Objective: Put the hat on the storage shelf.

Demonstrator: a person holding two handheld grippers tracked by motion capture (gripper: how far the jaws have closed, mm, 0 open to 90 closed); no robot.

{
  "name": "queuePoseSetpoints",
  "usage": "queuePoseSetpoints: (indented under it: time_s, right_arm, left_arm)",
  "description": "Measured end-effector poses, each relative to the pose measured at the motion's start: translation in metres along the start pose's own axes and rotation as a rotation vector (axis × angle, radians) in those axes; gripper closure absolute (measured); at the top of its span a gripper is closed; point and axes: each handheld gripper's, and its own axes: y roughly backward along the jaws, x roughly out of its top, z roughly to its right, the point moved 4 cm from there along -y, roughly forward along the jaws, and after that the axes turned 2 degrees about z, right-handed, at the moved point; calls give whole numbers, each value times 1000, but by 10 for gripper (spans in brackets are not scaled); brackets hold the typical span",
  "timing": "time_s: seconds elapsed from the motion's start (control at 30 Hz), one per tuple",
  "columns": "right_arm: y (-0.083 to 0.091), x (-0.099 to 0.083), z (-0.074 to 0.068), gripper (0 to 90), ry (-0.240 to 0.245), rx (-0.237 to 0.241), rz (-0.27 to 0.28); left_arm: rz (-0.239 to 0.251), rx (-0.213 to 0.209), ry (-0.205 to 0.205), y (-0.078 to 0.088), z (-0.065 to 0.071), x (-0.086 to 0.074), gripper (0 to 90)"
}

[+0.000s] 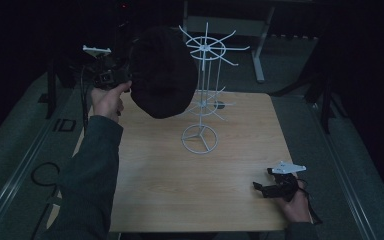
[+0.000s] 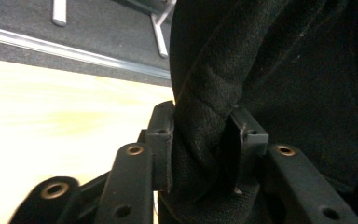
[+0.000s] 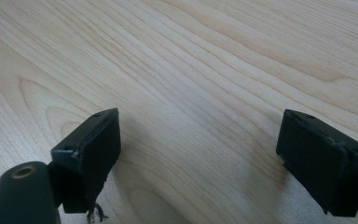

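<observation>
Dark room, grey floor, light wood surface (image 1: pixel 190 185) in the middle. White wire rack (image 1: pixel 201 95) stands upright near the far edge, round base on the surface, spoke hooks fanning out at the top and halfway down.

Black cap (image 1: pixel 163 71) hangs in the air over the far-left corner, its right side just against the rack's top ring. It sits directly right of your left hand-held gripper (image 1: pixel 111 75), long axis running top to bottom, crown facing you. In the left gripper view a fold of the cap's fabric (image 2: pixel 205 116) sits between the jaws; they stand partly apart and I can't tell if the pads still press on it.

Your right hand-held gripper (image 1: pixel 269 187) rests at the near-right corner, jaws spread wide with nothing between them, well apart from the rack.

Left hand is nearer, so it likely works the cap rightward onto a top hook.
</observation>
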Motion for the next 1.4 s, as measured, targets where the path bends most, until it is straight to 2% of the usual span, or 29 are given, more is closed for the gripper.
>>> queuePoseSetpoints:
  time_s: [0.07,0.17,0.23,0.43,0.8,1.2,1.23,1.4]
  right_arm:
    - [0,0,0,136,0,1,-1]
    - [0,0,0,135,0,1,-1]
    - [0,0,0,135,-1,0,0]
    - [0,0,0,135,-1,0,0]
    - [0,0,0,135,-1,0,0]
    - [0,0,0,135,-5,-2,-1]
    - [0,0,0,135,-4,-2,-1]
    - [0,0,0,135,-4,-2,-1]
  left_arm:
    - [-1,2,-5,0,-1,0,616]
    - [5,-25,-13,1,-1,1,583]
    - [4,-25,-12,1,-1,1,552]
    - [4,-28,-27,4,0,0,526]
    - [-7,22,-102,8,3,-3,535]
    - [4,56,-161,15,6,-5,529]
    - [2,72,-181,17,7,-7,529]
    - [10,97,-233,19,10,-13,527]
